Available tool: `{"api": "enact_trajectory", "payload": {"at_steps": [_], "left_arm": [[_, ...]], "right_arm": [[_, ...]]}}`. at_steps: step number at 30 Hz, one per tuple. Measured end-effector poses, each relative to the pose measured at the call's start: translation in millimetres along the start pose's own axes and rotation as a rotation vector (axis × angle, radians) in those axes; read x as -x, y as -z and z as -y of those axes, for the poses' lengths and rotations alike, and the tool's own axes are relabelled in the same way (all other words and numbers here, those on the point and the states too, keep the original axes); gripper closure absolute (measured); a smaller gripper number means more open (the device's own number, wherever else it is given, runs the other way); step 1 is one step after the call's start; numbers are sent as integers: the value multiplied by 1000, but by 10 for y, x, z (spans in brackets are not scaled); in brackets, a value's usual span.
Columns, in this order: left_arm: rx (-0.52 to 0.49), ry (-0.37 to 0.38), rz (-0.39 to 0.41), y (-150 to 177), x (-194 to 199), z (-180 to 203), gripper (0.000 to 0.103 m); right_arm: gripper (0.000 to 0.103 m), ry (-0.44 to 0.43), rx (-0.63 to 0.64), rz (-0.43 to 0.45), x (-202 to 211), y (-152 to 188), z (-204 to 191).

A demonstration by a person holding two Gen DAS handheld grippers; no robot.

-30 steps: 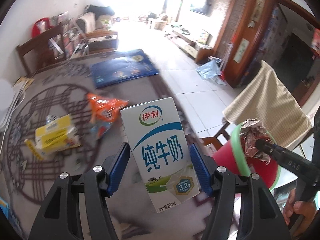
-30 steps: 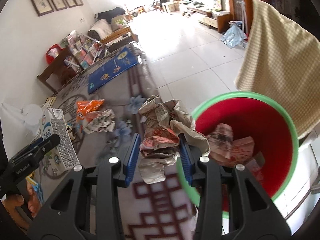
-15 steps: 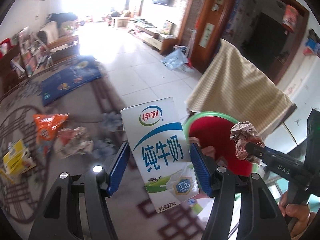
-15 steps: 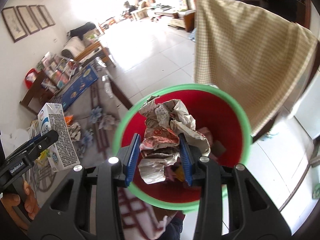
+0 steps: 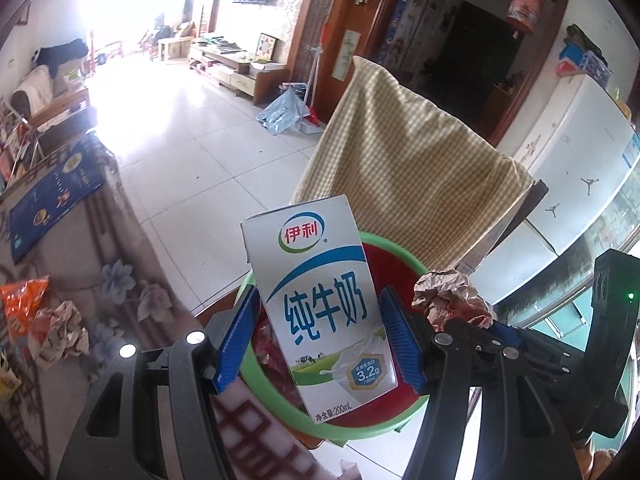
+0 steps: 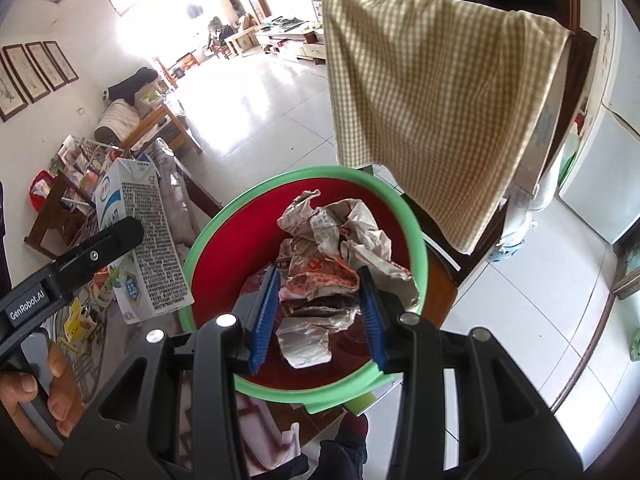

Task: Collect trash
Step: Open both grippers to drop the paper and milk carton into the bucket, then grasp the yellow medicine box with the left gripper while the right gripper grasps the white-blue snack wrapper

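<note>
My left gripper (image 5: 320, 340) is shut on a white and blue milk carton (image 5: 320, 304), held upright over the left rim of a red bin with a green rim (image 5: 360, 434). The carton also shows in the right wrist view (image 6: 140, 236). My right gripper (image 6: 318, 312) is shut on a crumpled paper wrapper (image 6: 332, 268) and holds it above the bin's red inside (image 6: 224, 256). The wrapper also shows in the left wrist view (image 5: 450, 298), to the right of the carton.
A chair draped with a yellow checked cloth (image 6: 432, 100) stands just behind the bin. A patterned table (image 5: 72, 280) at the left holds a crumpled paper (image 5: 60, 332) and an orange packet (image 5: 20, 304). A white fridge (image 5: 580, 168) is at the right.
Both grippers have swung right from over the table to above the bin. The carton and the wrapper remain held. The bin now lies directly under both.
</note>
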State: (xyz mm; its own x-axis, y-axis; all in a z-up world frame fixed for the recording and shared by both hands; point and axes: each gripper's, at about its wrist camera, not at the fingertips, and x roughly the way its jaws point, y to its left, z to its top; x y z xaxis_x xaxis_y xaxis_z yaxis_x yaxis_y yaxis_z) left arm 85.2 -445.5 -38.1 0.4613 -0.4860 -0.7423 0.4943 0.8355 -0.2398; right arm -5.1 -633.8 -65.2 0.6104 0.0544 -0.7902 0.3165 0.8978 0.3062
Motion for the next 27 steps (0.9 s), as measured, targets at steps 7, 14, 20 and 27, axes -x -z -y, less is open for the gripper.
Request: {"api": "enact_trajectory", "payload": {"at_steps": [7,14,20,27], "left_arm": [[10,9,-6,-34,-26,-15,29],[41,-13,-1,33,79,-241,27],[69,-115,7,253,313,-779,25],[51,-341,-28,631,772,-2003,17]], "right_arm": [[33,3,-24,-6,0,-10,50],[25,-32,-42,-28,-45,2,3],[21,-65,-13,-38,-122,-26,-216],[21,-109,55,-74,-289,-16,-699]]}}
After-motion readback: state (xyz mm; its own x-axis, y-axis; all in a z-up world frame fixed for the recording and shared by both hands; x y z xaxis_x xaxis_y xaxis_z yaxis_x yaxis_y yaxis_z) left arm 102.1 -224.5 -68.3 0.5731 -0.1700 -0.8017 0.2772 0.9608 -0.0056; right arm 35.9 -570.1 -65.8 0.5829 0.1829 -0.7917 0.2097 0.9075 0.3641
